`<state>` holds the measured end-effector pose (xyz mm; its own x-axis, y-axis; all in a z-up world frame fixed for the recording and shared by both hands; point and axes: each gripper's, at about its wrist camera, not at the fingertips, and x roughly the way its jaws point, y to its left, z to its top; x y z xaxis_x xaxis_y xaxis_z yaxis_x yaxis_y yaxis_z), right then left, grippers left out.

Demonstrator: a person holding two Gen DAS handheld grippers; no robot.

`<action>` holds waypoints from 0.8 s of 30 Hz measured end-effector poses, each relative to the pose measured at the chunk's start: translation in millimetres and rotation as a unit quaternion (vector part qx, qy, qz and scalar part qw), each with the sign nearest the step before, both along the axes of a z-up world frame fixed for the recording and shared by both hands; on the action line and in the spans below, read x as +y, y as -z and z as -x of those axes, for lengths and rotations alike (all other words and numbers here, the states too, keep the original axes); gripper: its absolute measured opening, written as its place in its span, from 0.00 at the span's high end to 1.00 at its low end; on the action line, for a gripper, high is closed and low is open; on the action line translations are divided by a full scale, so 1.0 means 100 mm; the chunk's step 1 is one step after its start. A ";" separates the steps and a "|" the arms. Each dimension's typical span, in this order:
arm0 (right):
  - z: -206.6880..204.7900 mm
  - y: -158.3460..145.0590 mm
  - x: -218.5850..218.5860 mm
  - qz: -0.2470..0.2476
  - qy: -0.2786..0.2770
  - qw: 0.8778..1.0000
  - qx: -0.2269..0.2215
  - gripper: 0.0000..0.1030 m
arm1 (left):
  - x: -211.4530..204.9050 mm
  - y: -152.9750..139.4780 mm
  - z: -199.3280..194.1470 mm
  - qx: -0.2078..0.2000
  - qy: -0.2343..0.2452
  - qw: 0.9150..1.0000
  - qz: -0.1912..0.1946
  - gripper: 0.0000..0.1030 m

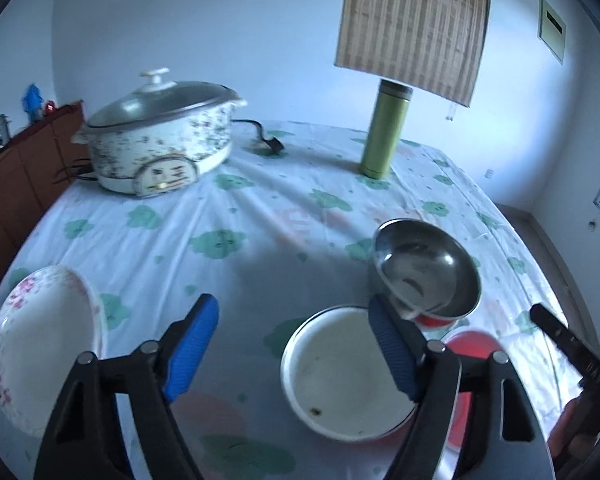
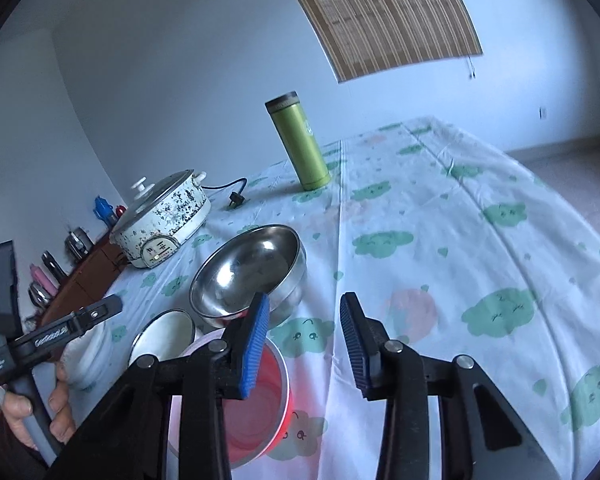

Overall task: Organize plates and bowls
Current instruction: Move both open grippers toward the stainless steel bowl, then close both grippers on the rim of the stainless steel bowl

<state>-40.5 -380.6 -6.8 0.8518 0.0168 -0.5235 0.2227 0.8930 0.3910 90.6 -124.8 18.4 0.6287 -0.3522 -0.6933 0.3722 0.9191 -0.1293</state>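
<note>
In the left wrist view my left gripper (image 1: 292,346) is open above the tablecloth, with nothing between its blue pads. Its right finger (image 1: 392,352) overlaps the far rim of a white bowl (image 1: 340,376). Behind that, a steel bowl (image 1: 424,272) sits tilted on a red bowl (image 1: 432,319). A floral plate (image 1: 40,344) lies at the left. In the right wrist view my right gripper (image 2: 305,344) is open; its left pad (image 2: 256,344) hangs over a larger red bowl (image 2: 260,404) without gripping it. The steel bowl (image 2: 248,272) and white bowl (image 2: 164,336) lie beyond.
A lidded electric pot (image 1: 160,140) with its plug (image 1: 272,145) stands at the back left, and a green flask (image 1: 384,132) at the back. A wooden cabinet (image 1: 16,176) runs along the left. A hand (image 2: 28,412) holds the left gripper. The tablecloth (image 2: 460,208) drops off at the right.
</note>
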 end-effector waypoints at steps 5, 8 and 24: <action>-0.07 0.06 -0.03 -0.029 -0.008 1.000 -0.002 0.61 | -0.22 0.00 -0.24 0.039 0.024 0.999 0.015 0.39; -0.19 0.11 -0.08 -0.058 -0.013 0.998 0.008 0.61 | -0.40 0.04 -0.36 0.059 0.039 0.997 0.008 0.39; -1.15 0.27 -0.27 -0.124 -0.014 0.981 0.149 0.61 | -0.89 0.36 -0.86 0.150 0.061 0.987 -0.024 0.42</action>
